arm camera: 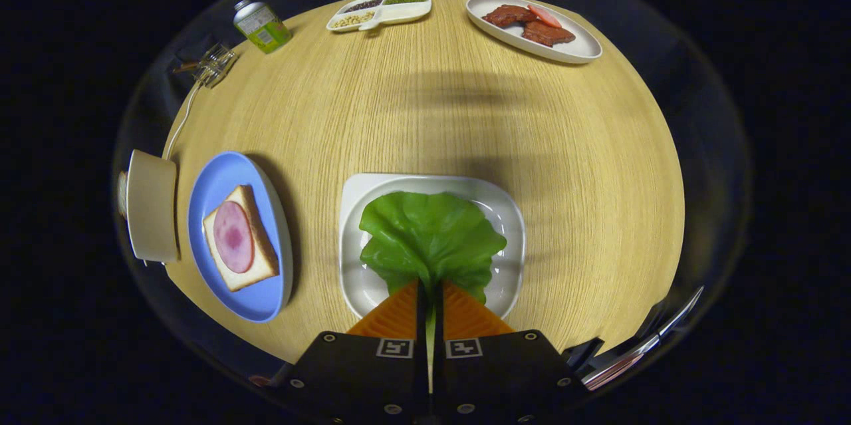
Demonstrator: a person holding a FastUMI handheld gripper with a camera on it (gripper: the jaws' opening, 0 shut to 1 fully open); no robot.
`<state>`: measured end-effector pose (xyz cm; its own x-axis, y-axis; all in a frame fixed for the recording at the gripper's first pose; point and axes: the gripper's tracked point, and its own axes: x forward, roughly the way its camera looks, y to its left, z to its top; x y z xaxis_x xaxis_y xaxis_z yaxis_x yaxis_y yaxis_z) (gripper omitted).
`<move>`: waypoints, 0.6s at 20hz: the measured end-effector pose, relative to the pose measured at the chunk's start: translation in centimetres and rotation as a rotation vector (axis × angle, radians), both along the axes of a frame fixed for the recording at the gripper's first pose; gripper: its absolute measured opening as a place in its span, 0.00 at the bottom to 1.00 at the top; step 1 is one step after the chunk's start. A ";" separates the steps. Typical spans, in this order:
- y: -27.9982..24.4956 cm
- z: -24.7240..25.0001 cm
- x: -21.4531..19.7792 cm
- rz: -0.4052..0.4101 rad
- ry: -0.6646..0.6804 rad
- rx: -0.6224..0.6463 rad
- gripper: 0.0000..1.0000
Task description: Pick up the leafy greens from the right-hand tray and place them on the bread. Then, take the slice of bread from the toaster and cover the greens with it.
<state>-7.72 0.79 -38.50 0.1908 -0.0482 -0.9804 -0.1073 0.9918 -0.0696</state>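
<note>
Lettuce [429,239] sits pinched at its stem end in our hand-held gripper [430,298], over the white tray [512,225] at lower centre of the frame. We hold it by the edge so the leaf can drape onto the bread [256,259] with ham on the blue plate [213,185], lower left on the desk [465,119].

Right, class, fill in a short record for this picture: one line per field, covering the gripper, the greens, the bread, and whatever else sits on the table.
gripper: gripper closed on the stalk end of the green lettuce leaf
greens: leaf spread over the white square tray, just ahead of the fingers
bread: square bread slice topped with a round pink ham slice, on the blue oval plate, left of the tray
toaster: beige toaster, beyond the blue plate
far side: white oval dish of brown meat, white divided dish of beans, green tin can
surface: light wooden table
</note>
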 end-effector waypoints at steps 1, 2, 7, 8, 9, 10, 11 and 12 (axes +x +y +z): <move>0.6 0.8 -0.1 -0.010 -0.012 0.017 0.03; 1.2 1.6 0.0 -0.011 -0.025 0.029 0.03; 5.1 6.0 0.7 -0.006 -0.087 0.103 0.03; 5.7 6.7 0.9 0.003 -0.101 0.101 0.03; 6.1 7.4 1.1 0.009 -0.115 0.099 0.03; 6.8 8.0 1.1 0.013 -0.122 0.104 0.03; 7.6 8.7 1.0 0.018 -0.125 0.118 0.03; 8.5 9.1 0.9 0.027 -0.127 0.130 0.03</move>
